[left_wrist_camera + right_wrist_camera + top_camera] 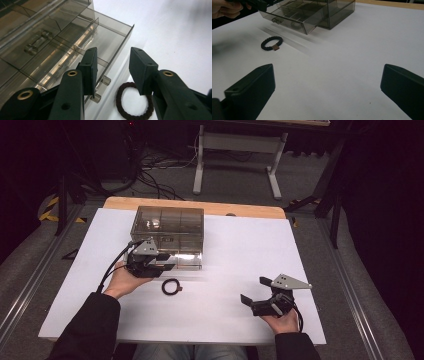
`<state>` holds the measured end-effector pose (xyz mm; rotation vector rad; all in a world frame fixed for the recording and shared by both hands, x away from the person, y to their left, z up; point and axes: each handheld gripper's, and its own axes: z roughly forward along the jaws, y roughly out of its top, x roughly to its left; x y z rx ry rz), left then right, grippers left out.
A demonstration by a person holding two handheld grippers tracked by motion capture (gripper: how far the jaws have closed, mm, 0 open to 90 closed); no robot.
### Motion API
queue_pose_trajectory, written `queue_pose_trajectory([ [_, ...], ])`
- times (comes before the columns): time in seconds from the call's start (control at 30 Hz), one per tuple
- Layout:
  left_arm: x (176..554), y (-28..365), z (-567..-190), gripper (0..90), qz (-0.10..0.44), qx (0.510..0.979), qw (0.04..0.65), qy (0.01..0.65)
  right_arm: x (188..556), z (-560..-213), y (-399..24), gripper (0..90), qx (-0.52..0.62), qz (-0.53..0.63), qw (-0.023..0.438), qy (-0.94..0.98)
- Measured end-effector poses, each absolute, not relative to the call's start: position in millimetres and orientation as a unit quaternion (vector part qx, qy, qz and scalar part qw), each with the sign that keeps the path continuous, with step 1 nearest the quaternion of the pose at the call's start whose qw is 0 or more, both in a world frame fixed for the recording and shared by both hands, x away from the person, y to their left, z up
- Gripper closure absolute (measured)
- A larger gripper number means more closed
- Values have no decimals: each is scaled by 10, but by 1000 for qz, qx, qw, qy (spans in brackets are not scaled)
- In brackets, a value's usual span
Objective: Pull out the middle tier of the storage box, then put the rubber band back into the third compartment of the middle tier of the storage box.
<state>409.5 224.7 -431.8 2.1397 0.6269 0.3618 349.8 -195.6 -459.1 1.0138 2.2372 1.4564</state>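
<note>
One hair tie [171, 286] lies just right of the left gripper [162, 262], jaws apart and empty by the open drawer [110, 45]; right gripper [252, 291] wide open, well away.

From the high view I cannot resolve the contents of the smoked drawer unit [170, 232]; its compartments read as dark panels, and the left gripper [162, 261] covers the pulled-out drawer's front edge. In the left gripper view the drawer [82, 47] runs off the top and left edges, and the hair tie [133, 103] is cut by the bottom edge and partly hidden behind one jaw. In the right gripper view the left hand [224, 8] is cropped at the top left corner, and a blurred grey smear lies on the sheet near the left edge; I cannot identify it.
</note>
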Motion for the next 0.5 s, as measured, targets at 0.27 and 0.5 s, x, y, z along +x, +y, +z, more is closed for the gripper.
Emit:
queue_pose_trajectory([
  [0.27,4001,2278,-4227,562,142,855,428,257,3488,-4583,-2000,2,355,509,146,770],
  [0.5,3936,2256,-4210,546,136,860,423,250,3494,-4585,-2002,1,354,508,146,772],
])
